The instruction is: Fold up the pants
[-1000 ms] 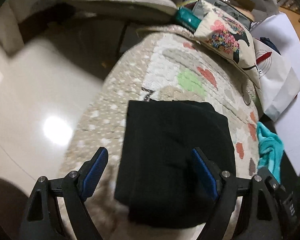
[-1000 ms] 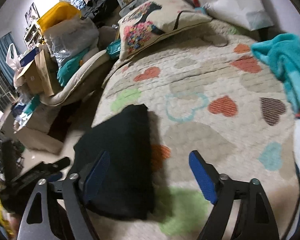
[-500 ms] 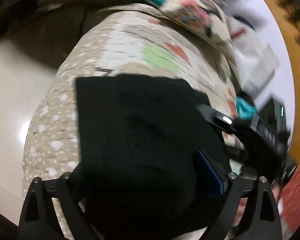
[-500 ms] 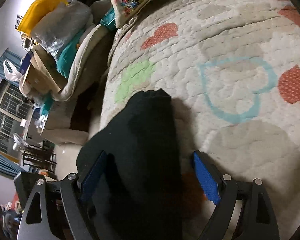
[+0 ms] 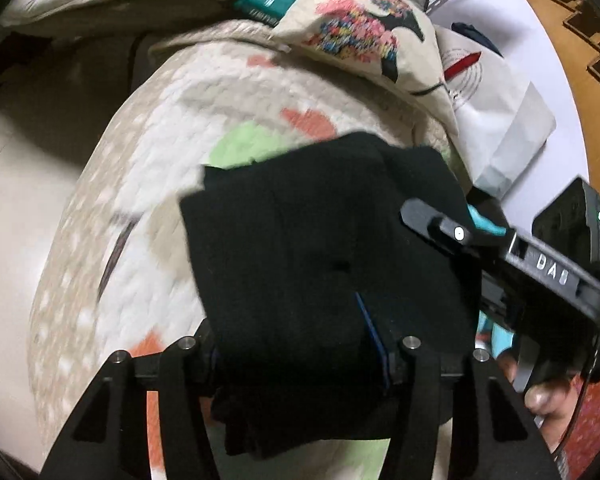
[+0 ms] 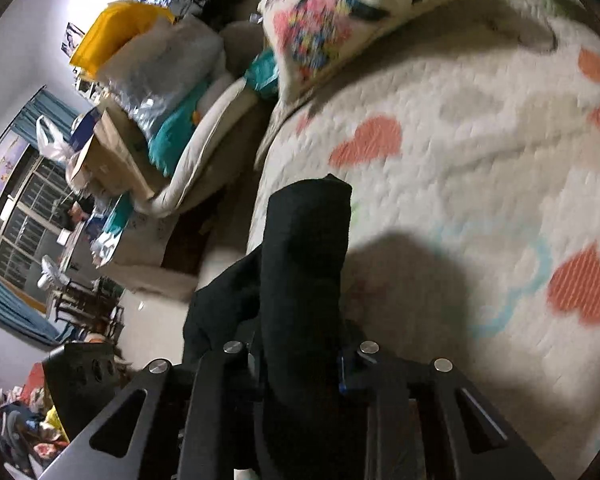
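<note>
Both grippers are pinching the folded black pants: the left gripper is clamping one side of the near edge, the right gripper the other, lifting the bundle just above the heart-patterned quilt (the pillow is lying beyond). To do this well, I'd be keeping both grips level and setting it down flat so the layers aren't sliding apart.

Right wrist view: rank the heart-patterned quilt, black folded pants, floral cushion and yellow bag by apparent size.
1. Heart-patterned quilt, largest.
2. Black folded pants, though nearness to the camera inflates them.
3. Floral cushion.
4. Yellow bag, smallest; it is farther off, so true size is unsure.
</note>
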Available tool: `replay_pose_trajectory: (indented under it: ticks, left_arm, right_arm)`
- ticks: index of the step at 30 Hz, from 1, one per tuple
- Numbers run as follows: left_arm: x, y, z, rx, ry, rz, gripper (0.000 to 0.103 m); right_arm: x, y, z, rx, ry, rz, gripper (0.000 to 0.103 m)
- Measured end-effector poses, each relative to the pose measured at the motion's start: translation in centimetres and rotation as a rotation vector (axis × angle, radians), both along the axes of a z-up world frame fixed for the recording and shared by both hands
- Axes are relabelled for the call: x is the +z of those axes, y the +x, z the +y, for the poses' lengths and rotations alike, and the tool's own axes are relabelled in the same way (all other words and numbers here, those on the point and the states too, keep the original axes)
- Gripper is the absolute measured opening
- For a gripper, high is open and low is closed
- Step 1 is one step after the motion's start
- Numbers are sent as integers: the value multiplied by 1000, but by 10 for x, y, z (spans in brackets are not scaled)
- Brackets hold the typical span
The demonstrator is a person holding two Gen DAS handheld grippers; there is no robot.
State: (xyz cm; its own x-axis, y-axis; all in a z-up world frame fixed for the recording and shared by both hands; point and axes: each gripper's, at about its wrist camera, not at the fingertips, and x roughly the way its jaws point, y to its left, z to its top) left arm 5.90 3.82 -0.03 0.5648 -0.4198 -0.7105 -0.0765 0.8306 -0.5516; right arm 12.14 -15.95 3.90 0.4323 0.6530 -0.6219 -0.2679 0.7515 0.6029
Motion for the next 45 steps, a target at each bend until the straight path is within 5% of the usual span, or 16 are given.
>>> replay_pose_trajectory:
  ticks: [7, 9, 13, 17, 22, 27, 32, 37, 40, 43, 45]
  left_arm:
    - [-3, 62, 3, 4, 106, 27, 56]
    - [-12, 68, 5, -4, 101, 48, 64]
    - [-27, 71, 0, -7, 105, 67, 73]
    - [-29, 70, 1, 5, 84, 74, 76]
    - [-24, 56, 21, 43, -13, 139, 76]
    - [-5, 25, 31, 84, 65, 130, 76]
    - [32, -31, 15, 102, 245, 4, 76]
    - [86, -108, -28, 187, 546, -248, 77]
    - [109, -148, -42, 255, 593, -385, 101]
    - [130, -183, -48, 312, 577, -519, 103]
    - [137, -190, -53, 305, 602, -527, 103]
  right_arm:
    - [-15, 48, -40, -137, -121, 3, 25]
    - [-34, 57, -44, -168, -197, 44, 30]
    - [-49, 50, -52, -239, -268, 14, 61]
    - [-51, 46, -68, -293, -247, 36, 75]
    - [-32, 20, -82, -337, -289, -6, 77]
    - [-11, -23, -84, -346, -321, -46, 77]
    - [-1, -80, -84, -321, -253, -58, 77]
    - [3, -134, -78, -303, -233, -115, 78]
    - [7, -158, -77, -311, -255, -166, 78]
    - [14, -177, -79, -319, -280, -223, 78]
    - [20, -190, -80, -331, -292, -263, 79]
